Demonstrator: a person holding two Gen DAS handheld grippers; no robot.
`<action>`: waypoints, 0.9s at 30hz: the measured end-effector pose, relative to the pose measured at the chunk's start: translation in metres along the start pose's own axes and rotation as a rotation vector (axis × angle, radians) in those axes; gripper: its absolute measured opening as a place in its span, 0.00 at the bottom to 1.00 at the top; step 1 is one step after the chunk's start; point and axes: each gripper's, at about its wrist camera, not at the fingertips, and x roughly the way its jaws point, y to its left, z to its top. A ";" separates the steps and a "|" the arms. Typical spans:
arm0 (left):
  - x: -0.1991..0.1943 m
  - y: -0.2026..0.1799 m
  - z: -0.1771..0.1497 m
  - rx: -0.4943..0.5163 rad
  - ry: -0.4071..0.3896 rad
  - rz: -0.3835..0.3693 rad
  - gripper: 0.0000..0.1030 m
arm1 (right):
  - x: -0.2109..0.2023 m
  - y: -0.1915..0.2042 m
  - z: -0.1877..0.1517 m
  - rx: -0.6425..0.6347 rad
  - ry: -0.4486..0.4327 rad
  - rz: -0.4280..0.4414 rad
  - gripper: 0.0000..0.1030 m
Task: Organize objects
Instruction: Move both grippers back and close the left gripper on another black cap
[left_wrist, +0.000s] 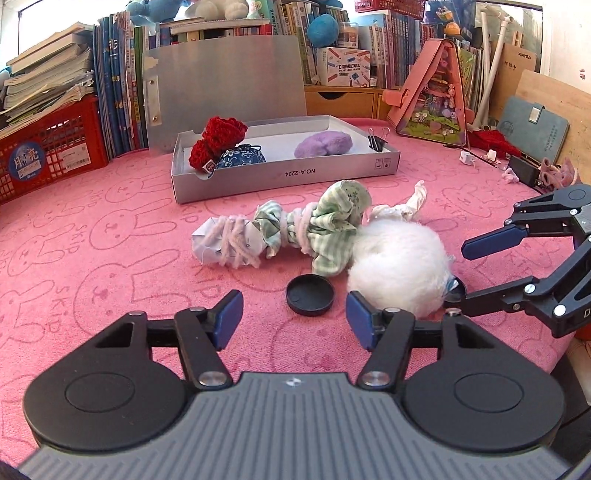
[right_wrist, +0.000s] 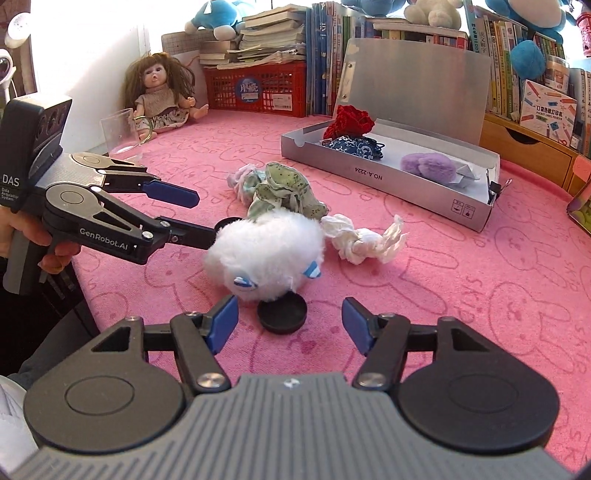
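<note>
Pink terry cloth printed with rabbit outlines covers the whole work surface, and the room behind it is packed: rows of upright books, a red plastic crate under a slumping stack of paper, blue plush toys on top of the shelves, a wooden drawer unit and a pink triangular toy house. In the right wrist view a long-haired doll sits against the far wall beside a clear plastic cup.

The left gripper has its blue-padded jaws spread apart and holds nothing. Just ahead of the gap, slightly toward the right jaw, lies a small round black lid. The fluffy white plush ball sits ahead of the right jaw, touching the lid's far edge. Farther ahead lies a green checked cloth bundle tied with pale pink yarn, with a crumpled white knotted tissue beyond the plush.

The right gripper is also wide open and empty; the black lid lies just ahead of its left jaw, the plush partly over it.

Well ahead of both stands a flat grey cardboard box with its lid propped upright, holding a red crocheted piece, a blue patterned fabric pouch, a purple fuzzy pad and black binder clips at one end.
</note>
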 end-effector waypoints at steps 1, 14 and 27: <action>0.002 0.000 0.000 -0.005 0.001 0.000 0.62 | 0.002 0.001 0.000 0.000 0.002 -0.003 0.69; 0.018 -0.014 -0.005 -0.020 -0.039 0.044 0.62 | 0.012 0.006 -0.005 0.028 0.003 -0.032 0.37; 0.011 -0.009 -0.003 -0.080 -0.037 0.058 0.36 | 0.001 -0.004 -0.008 0.116 -0.081 -0.116 0.35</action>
